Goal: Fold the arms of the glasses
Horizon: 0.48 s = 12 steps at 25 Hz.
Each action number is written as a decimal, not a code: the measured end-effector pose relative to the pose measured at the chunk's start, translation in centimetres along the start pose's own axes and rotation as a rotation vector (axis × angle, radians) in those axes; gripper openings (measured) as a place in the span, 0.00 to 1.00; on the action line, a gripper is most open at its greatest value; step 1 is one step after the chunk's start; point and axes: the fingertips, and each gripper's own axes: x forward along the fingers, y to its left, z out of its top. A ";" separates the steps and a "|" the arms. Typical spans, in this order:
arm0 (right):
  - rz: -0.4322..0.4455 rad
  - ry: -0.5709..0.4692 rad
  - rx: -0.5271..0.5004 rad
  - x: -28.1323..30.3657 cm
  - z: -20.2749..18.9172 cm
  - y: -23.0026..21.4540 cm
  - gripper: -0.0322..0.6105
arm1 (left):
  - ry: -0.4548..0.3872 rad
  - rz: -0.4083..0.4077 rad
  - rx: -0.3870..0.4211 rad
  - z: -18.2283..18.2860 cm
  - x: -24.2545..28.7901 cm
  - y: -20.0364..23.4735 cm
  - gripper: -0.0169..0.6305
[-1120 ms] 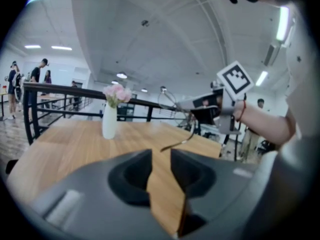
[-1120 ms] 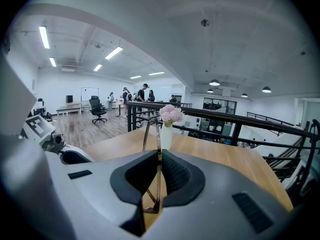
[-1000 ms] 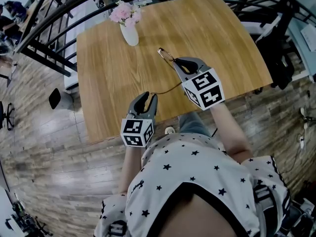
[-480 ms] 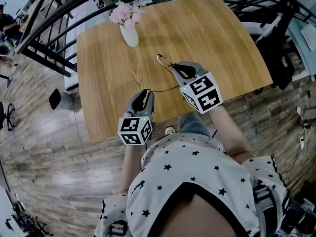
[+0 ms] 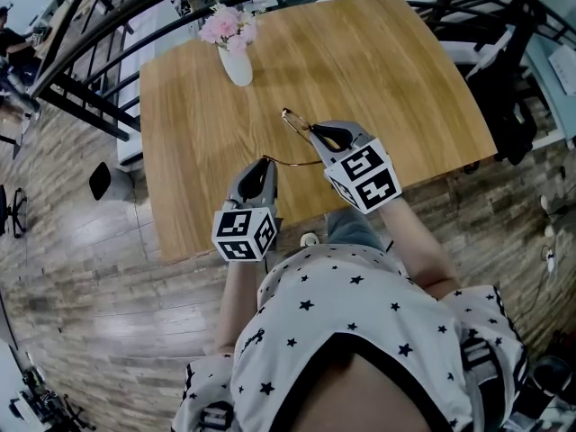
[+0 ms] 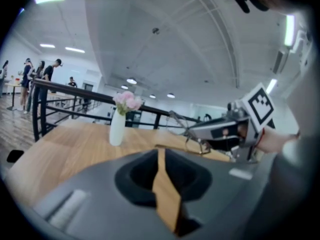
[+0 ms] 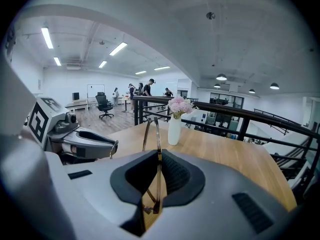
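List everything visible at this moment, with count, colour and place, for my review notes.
table: one, light wood, centre of the head view
vase: one, white, far left part of the table
flowers: one bunch, pink, in the vase
glasses: one pair, thin gold frame, held over the table's near part, one arm reaching toward the left gripper
railing: one, black, beyond the table
floor: one, grey-brown planks, below the table
right gripper: one, grey, shut on the glasses
left gripper: one, grey, jaws just closing, narrow gap left, the arm's tip at their tips
shirt: one, white with black stars, bottom of the head view
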 end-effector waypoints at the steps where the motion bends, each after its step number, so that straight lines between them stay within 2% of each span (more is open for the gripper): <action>1: 0.003 0.001 -0.002 0.0 0.0 0.1 0.08 | -0.003 0.002 -0.001 0.2 0.1 0.0 0.09; 12: 0.041 0.017 -0.013 0.6 -0.6 1.7 0.08 | -0.027 0.003 -0.015 1.3 1.2 -0.1 0.07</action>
